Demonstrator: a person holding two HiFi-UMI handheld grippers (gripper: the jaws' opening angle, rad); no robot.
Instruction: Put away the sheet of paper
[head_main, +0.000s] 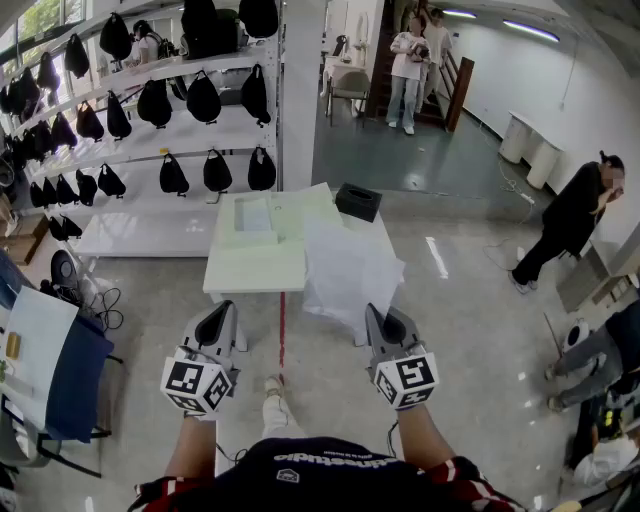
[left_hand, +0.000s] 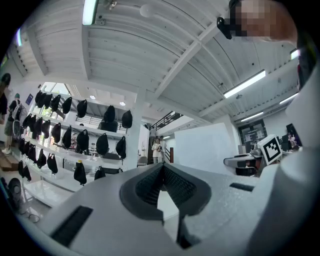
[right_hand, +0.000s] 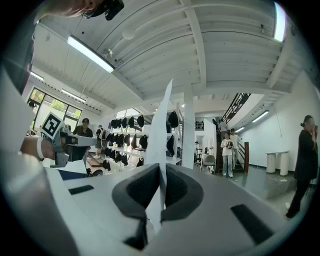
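Observation:
The white sheet of paper (head_main: 350, 265) hangs from the right side of the white table (head_main: 250, 270) down toward me. My right gripper (head_main: 378, 318) is shut on its near edge. In the right gripper view the sheet (right_hand: 163, 120) stands edge-on, rising straight up from between the pads of the right gripper (right_hand: 161, 172). My left gripper (head_main: 218, 318) is held level beside it, in front of the table's near edge, with its jaws together and nothing in them. The left gripper view shows the left gripper (left_hand: 162, 170) pointing at the shelves and the table.
A black box (head_main: 358, 201) sits at the table's far right corner, and a pale flat rectangle (head_main: 252, 214) lies on the tabletop. White shelves with several black bags (head_main: 160, 100) fill the left. A blue-covered desk (head_main: 70, 370) stands at my left. People stand behind (head_main: 407, 65) and at the right (head_main: 570, 220).

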